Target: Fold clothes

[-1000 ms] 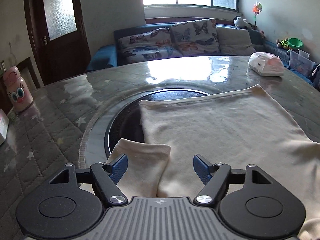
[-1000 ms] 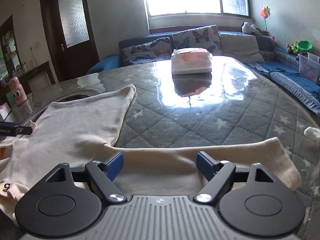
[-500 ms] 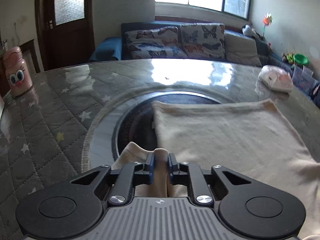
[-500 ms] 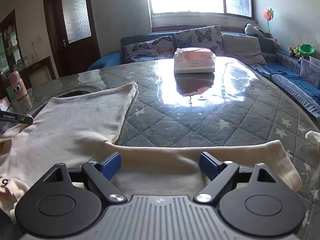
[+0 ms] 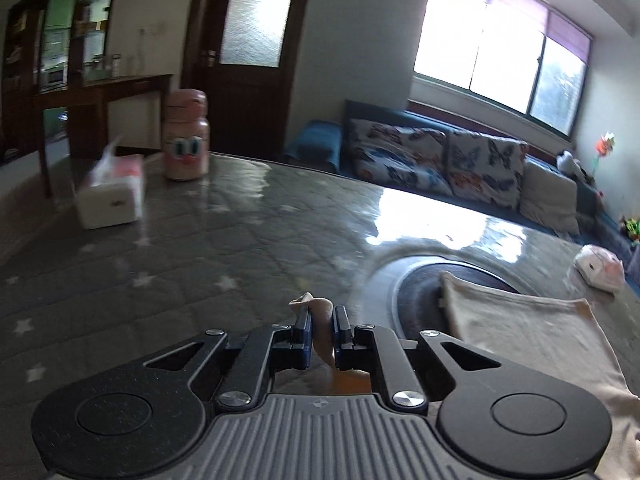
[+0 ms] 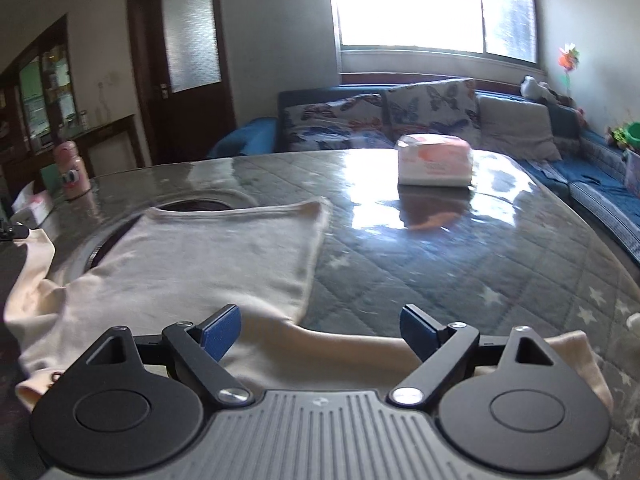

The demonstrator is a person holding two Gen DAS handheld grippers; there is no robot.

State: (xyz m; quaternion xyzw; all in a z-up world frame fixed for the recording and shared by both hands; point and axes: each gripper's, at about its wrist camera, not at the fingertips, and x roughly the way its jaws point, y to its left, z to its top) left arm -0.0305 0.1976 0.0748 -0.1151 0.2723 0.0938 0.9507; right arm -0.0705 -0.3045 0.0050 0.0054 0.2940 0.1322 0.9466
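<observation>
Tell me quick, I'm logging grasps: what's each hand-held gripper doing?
Left hand-held gripper: closed on the cream garment's sleeve.
Right hand-held gripper: open, holding nothing, above the garment.

no legible text or labels anywhere, tissue packs' print [image 6: 434, 160] too blurred to read

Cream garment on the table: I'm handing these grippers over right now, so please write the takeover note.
Left claw: has just closed, shut on the sleeve end, lifted off the table.
Right claw: open, holding nothing, over the other sleeve.
Cream garment: body spread flat, partly over the table's dark round inset.
Done: the left sleeve is gripped.
Left: no fold visible yet; bring in both sleeves, then fold the body.
</observation>
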